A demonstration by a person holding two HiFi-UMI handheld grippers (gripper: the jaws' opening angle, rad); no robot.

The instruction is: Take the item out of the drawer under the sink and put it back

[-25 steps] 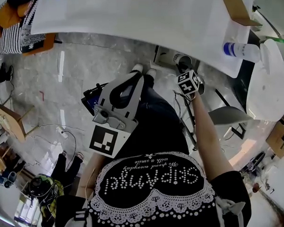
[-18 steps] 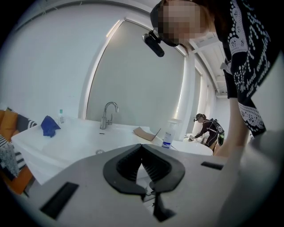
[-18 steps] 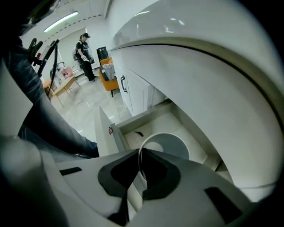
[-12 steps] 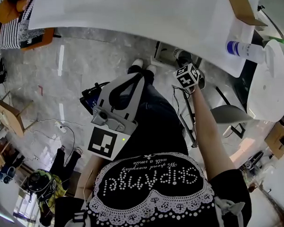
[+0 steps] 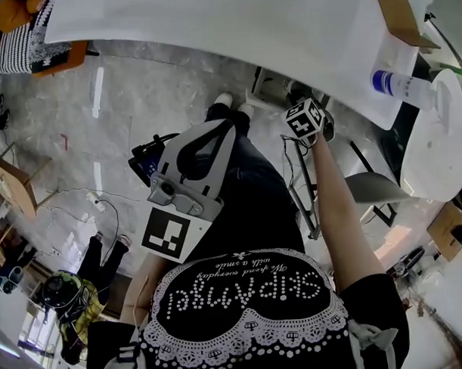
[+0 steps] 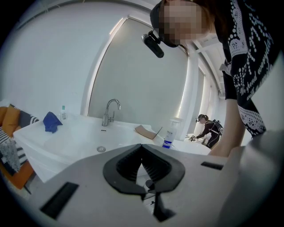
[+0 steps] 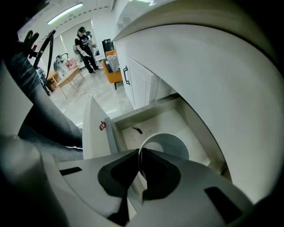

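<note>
Gripping the white cup (image 7: 171, 144) by its rim, jaws clamped on the thin wall, the right gripper (image 7: 140, 153) holds it over the floor of the open drawer (image 7: 133, 117) beneath the sink. Advised: keep the cup level, clear of the drawer's walls, and release only once its base is seated. The left gripper (image 6: 142, 148) is closed on nothing.

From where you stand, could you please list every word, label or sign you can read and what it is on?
"SkipAngel": white studs on the person's black T-shirt, upside down.
"We stand everyday with a smile": script on that shirt, roughly read.
Blue-labelled white plastic bottle: print too small.
Red sticker on the white drawer: too small.
Black-and-white square markers: patterns, no letters.
</note>
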